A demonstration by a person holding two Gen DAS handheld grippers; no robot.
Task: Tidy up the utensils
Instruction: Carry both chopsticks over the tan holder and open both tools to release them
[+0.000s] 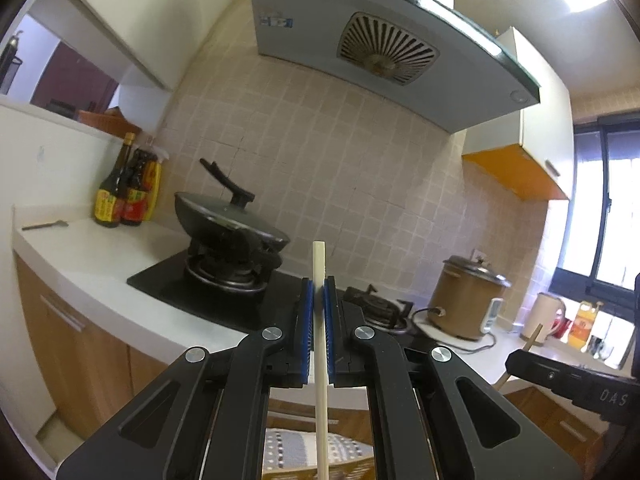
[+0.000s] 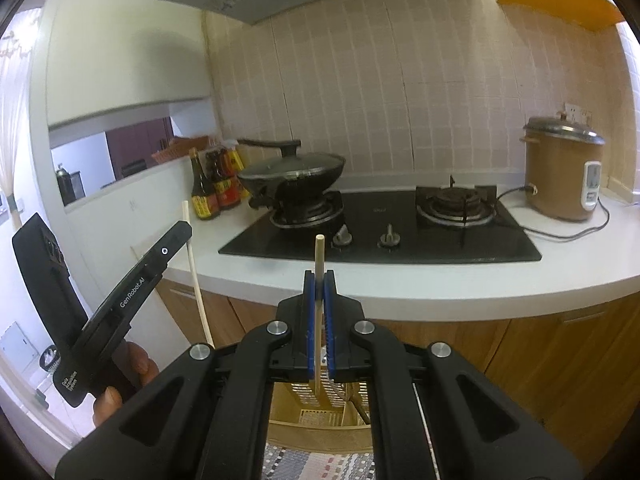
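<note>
My left gripper is shut on a pale wooden chopstick that stands upright between its blue pads. My right gripper is shut on a second pale chopstick, also upright. Both are held in the air in front of the counter edge. The left gripper and its chopstick show at the left of the right wrist view. The right gripper's body and its chopstick show at the right of the left wrist view. A slotted utensil holder lies below the right gripper.
A black gas hob sits in the white counter, with a lidded wok on its left burner. Sauce bottles stand to the left, a brown rice cooker to the right. A small dark utensil lies on the far left counter.
</note>
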